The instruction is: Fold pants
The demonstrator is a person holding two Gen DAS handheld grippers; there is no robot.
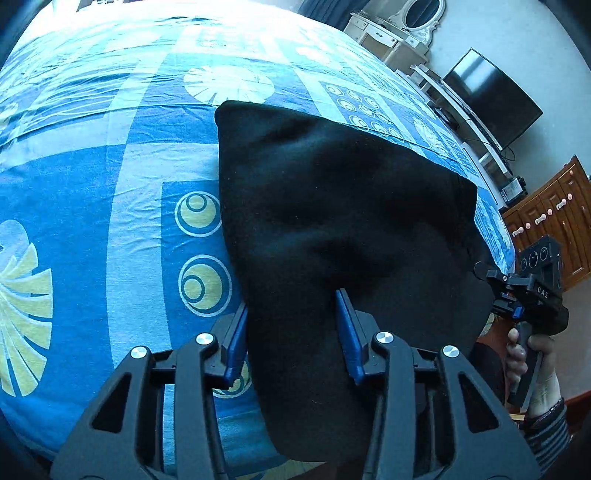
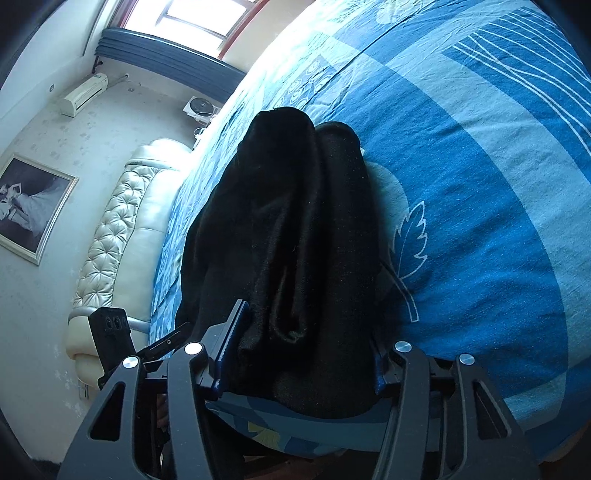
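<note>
On the blue patterned bedsheet (image 1: 110,177), black fabric pants (image 1: 332,206) are lain near its edge. Cloth is straddled by the spread left gripper (image 1: 291,325); right gripper (image 2: 306,347) grip cannot be told, its right finger hidden.

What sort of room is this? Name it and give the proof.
A bedroom, most likely: the pants lie on a bed with a tufted headboard, and a dresser with a mirror stands by the wall.

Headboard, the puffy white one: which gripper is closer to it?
Left. The left gripper is at the edge of the pants on the headboard side. The right gripper is at the pants' other edge, farther away.
</note>
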